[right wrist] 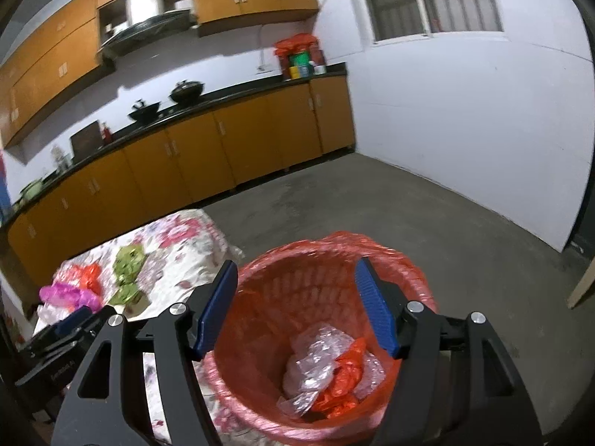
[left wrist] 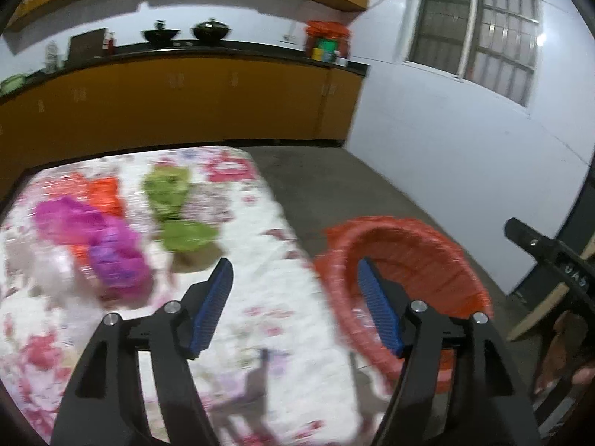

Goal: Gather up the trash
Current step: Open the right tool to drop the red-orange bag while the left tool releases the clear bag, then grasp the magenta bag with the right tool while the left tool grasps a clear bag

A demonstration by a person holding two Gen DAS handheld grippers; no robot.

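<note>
Blurred trash lies on a floral-cloth table: a magenta bag, an orange wrapper, two green wrappers and a pale clear one. My left gripper is open and empty above the table's right edge, beside the red-lined bin. My right gripper hangs open and empty over the bin. Inside lie clear plastic and an orange wrapper. The right wrist view also shows the magenta bag and a green wrapper.
The bin stands on a grey concrete floor right of the table. Orange kitchen cabinets with a dark counter and pots run along the back wall. A white wall with a window is at the right. A wooden plank leans at the right.
</note>
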